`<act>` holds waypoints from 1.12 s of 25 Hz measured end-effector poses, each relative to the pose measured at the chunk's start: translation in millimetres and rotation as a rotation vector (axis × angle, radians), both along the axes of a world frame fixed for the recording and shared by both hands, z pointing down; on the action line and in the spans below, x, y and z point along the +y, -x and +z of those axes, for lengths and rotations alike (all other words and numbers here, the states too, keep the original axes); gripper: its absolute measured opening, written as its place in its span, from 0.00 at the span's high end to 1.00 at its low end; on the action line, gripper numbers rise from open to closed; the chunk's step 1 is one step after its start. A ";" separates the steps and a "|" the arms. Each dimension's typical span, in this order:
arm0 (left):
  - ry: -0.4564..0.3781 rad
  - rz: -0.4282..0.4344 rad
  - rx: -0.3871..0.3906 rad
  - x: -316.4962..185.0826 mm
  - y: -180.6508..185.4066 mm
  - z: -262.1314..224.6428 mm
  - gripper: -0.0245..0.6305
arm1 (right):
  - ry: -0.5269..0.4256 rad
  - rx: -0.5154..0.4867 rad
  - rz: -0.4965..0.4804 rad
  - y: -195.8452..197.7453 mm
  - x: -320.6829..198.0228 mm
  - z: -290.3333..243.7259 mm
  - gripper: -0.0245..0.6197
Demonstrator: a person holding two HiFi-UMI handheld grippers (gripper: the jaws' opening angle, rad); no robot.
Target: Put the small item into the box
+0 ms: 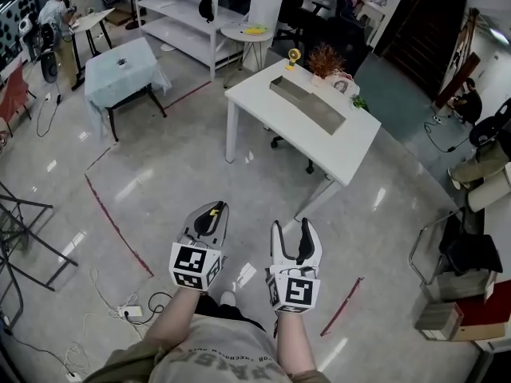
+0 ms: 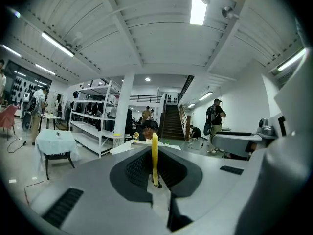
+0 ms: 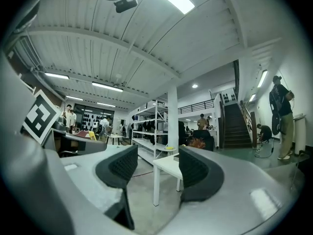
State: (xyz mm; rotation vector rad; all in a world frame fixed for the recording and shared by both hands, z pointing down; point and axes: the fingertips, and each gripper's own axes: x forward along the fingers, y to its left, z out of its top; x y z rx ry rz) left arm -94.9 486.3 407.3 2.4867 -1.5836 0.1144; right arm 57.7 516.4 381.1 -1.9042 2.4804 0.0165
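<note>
Two grippers, left gripper (image 1: 211,209) and right gripper (image 1: 292,227), are held above the floor (image 1: 160,174), short of the white table (image 1: 351,146).
On that table lies a long grey open box (image 1: 307,104), well apart from both grippers. The right gripper's jaws are spread wide with nothing between them, and the table shows through the gap. The left gripper's jaws are pinched onto a thin yellow item (image 2: 154,153), which stands upright between the dark pads.
</note>
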 end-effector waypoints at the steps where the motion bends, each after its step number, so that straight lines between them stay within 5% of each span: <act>1: 0.005 0.000 -0.002 -2.0 -2.1 1.8 0.92 | 0.002 -0.001 0.000 -2.1 -2.1 0.8 0.57; 14: 0.029 0.048 -0.023 -61.7 -25.1 19.0 0.92 | 0.022 -0.015 0.038 -21.3 -49.6 20.3 0.57; 28: 0.006 0.136 -0.011 -201.9 -12.1 -1.3 0.92 | 0.014 -0.004 0.111 -5.0 -171.4 7.8 0.57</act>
